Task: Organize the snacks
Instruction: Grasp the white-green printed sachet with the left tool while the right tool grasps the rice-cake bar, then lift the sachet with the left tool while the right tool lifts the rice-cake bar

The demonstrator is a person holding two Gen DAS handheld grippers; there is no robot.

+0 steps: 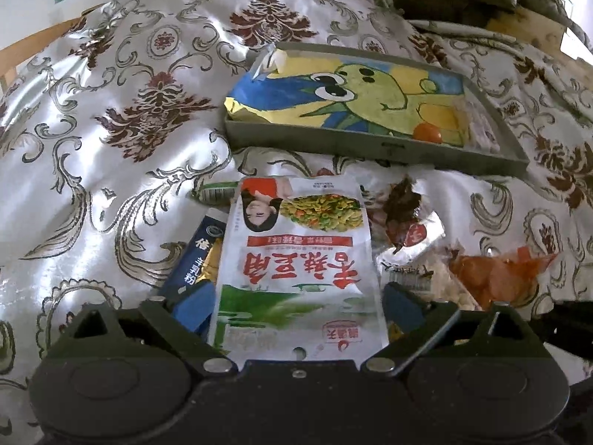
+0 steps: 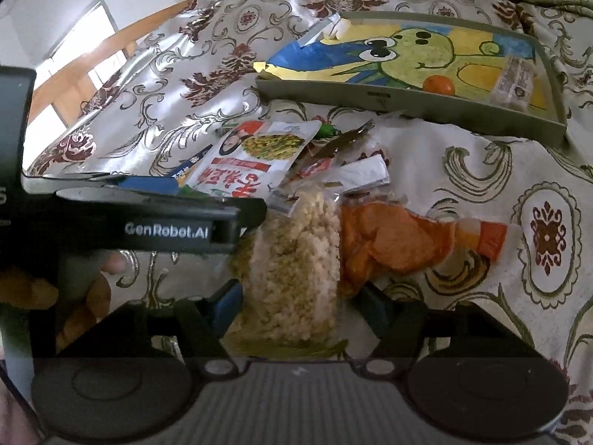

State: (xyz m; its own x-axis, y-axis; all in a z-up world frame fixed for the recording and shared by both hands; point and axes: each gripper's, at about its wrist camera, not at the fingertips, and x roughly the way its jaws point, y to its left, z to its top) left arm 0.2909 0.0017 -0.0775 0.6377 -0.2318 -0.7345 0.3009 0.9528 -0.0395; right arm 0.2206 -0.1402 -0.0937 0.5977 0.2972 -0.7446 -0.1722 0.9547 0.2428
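Holding an orange and packet, grey tray, both tongs wide, straddling snack bags.

- The cloth was satiny and glossy, catching the light in white patches.
- The white packet looked like smooth, shiny printed plastic film.
- The clear bag was see-through plastic over rough, crumbly pieces.
- The tray was matt grey.
- Each tool looked matt black plastic.
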